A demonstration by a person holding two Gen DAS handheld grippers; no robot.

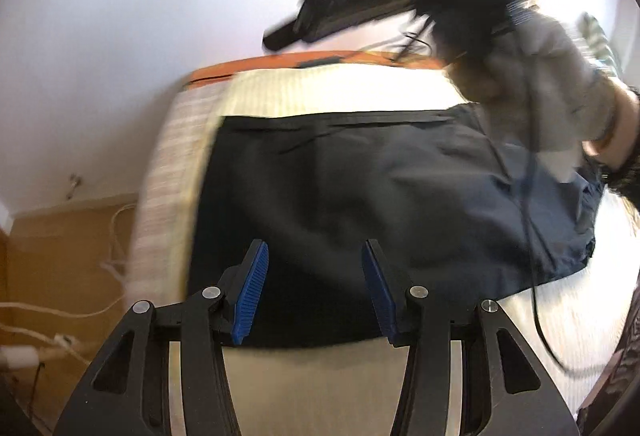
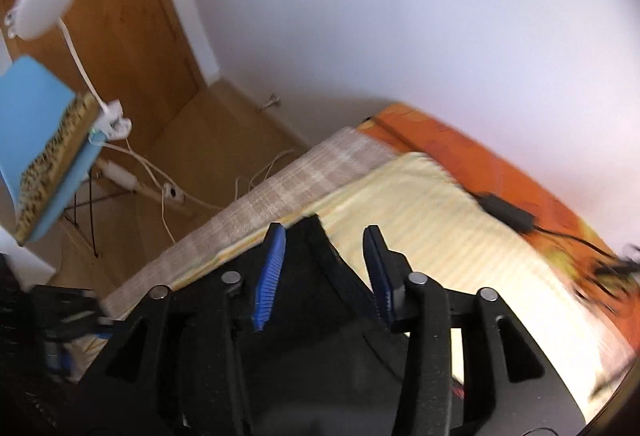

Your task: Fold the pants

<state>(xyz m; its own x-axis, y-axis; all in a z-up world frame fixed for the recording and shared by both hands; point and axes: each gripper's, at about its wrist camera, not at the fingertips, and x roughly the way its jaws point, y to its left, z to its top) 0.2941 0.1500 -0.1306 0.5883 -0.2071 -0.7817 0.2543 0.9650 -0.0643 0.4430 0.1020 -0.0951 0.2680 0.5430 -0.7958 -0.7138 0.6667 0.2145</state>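
Left gripper fingers apart, blue ribbed pads gripping nothing, hovering over the dark navy fabric pants. Right gripper fingers also parted, a fold of the pants between the pads but not pinched. Pants lie flat on pale yellow striped bed cover; orange sheet at far edge, gloved hand far right.

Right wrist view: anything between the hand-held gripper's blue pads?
Yes. A raised corner of the dark pants stands between the pads of the right hand-held gripper, touching neither. Behind it lies the pale yellow bedcover.
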